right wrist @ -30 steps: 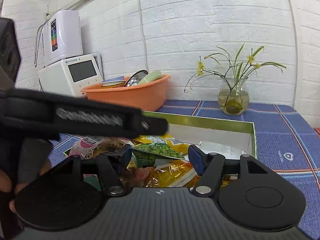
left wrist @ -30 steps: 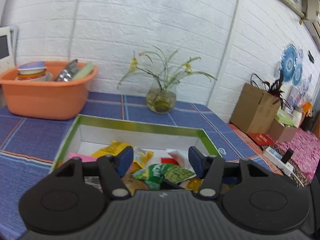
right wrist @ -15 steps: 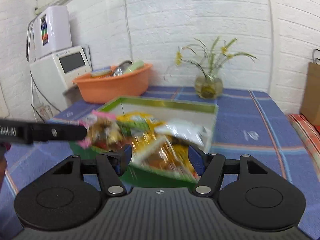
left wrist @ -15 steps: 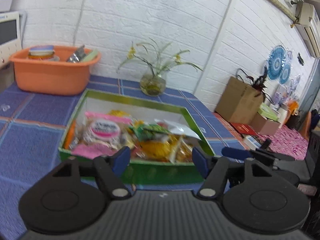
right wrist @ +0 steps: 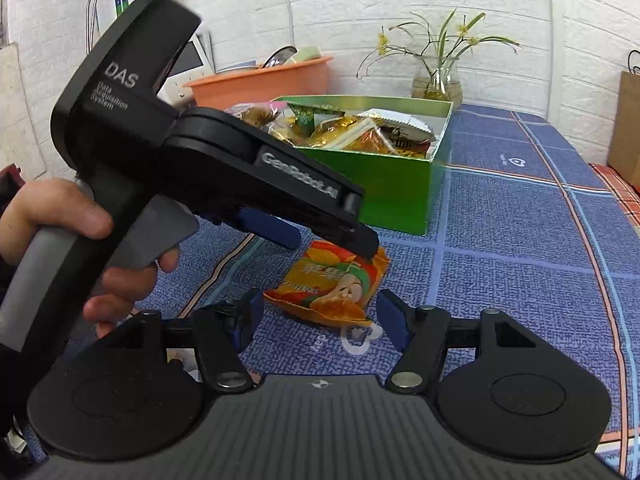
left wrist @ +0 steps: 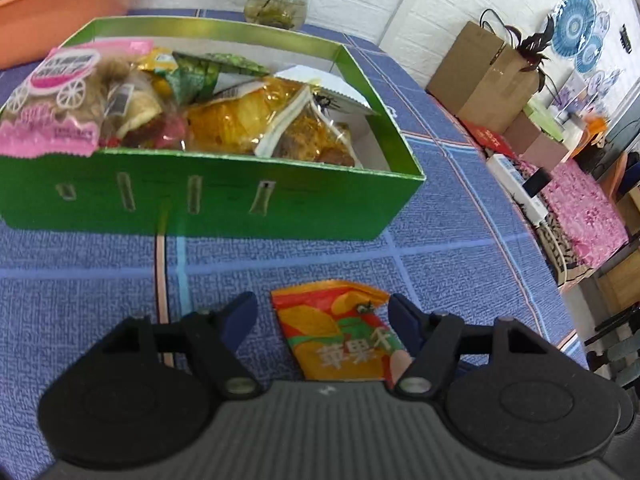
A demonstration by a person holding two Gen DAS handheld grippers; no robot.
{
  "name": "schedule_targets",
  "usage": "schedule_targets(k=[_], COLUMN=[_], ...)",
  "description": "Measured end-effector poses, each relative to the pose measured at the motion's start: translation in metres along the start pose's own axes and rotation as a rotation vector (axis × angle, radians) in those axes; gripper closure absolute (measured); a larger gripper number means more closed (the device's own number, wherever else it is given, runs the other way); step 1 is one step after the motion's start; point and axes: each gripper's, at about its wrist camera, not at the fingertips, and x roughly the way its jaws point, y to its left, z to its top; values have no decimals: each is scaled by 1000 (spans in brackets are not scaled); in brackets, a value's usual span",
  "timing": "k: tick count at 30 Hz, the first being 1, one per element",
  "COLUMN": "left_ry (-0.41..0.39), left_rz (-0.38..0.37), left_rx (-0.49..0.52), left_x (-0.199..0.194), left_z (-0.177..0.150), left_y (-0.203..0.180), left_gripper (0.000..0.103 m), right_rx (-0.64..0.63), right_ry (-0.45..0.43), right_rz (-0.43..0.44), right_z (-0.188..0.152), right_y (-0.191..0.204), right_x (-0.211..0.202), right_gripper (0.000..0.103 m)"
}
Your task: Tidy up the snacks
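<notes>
Both grippers have swung away from the green box (left wrist: 224,196) and tipped down toward the blue checked tablecloth (left wrist: 460,240), where one orange snack packet (left wrist: 340,332) lies flat by itself, just in front of the box and apart from it. A second ago both cameras looked over the box rim at the wall and the flower vase (left wrist: 276,4); now the loose packet fills the space in front of the fingers. The left gripper (left wrist: 322,316) has just been opening its jaws, and they stand apart on either side of the packet's near end without pressing it, so nothing is gripped yet. From the right wrist view, the left gripper hangs low over the far end of the packet, held by a hand (right wrist: 60,224). The right gripper (right wrist: 320,316) is also spread and empty, a little short of the packet. The box is already heaped with bags, among them a pink one (left wrist: 52,100) at its left end. This looks like the last stray snack, and the left gripper seems set to pick it up for the box.
</notes>
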Motion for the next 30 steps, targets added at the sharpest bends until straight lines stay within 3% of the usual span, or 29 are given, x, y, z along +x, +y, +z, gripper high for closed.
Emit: schedule_targets(k=[7,9,10,11,12,15,23,30], left_ry=[-33,-46,-55,-61,-68,-64,-77,-171], left_rz=[4,3,13,12,10,-13,-50,-15], left_rx=[102,141,157,166,173,159,118,133], left_x=[4,5,5,5,4,2,-14,-49], left_z=[-10,-14,-16,-17,-19,-20,-25,-32], left_y=[-16,-21,-23,-23,-22,-18,-8,-6], left_gripper=[32,44,45,47,54,62,63,63], right_rx=[82,103,107,110,110,105,64,-3], right_ry=[20,5,-1,-1,-4,-17,-50,-109], right_rz=[40,69,66,59,57,65,69,105], right_z=[-7,-10,-11,-12,-12,-12,-11,-3], right_y=[-10,-11,-12,-12,-13,-10,3,20], right_x=[11,10,9,9,8,6,-3,-14], right_gripper=[0,1,6,19,24,39,42,42])
